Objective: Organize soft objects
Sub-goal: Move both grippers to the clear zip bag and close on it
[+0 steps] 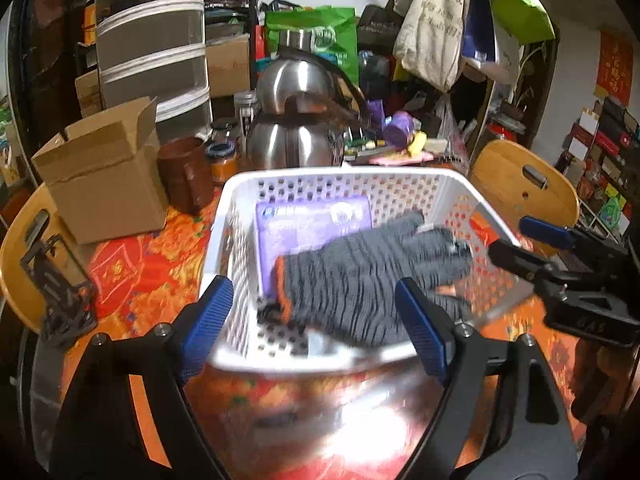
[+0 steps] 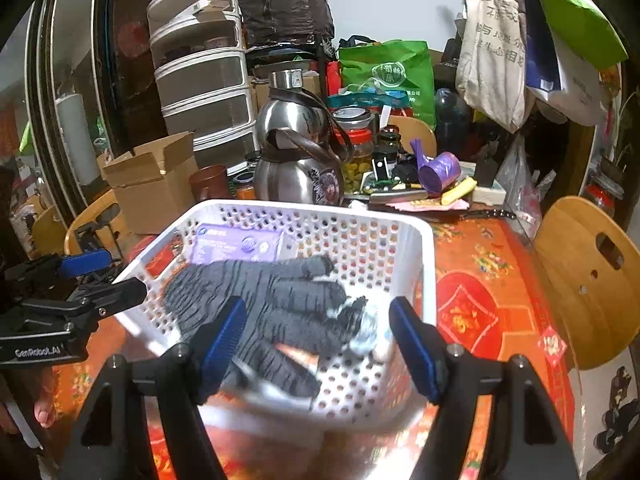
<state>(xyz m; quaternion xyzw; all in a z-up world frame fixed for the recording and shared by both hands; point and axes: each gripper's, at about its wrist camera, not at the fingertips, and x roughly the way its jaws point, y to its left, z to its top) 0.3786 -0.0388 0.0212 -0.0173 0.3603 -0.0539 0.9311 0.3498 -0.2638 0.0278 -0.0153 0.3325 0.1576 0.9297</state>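
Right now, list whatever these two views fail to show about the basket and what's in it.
- Basket floor under the grey glove: covered by the glove in both views.
- Purple pack: its near part lies under the glove; print too small to read.
- Whitish item by the glove fingertips: blurred and half hidden, right wrist view.
- Basket's near rim: motion-blurred, partly behind the left gripper and right gripper.

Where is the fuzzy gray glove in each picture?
Left wrist view: the gray glove lies in the white basket, at center, partly over the purple packet.
Right wrist view: the gray glove lies in the white basket, at center-left, in front of the purple packet.
Shared landmark: the steel kettle stands behind the basket in both.
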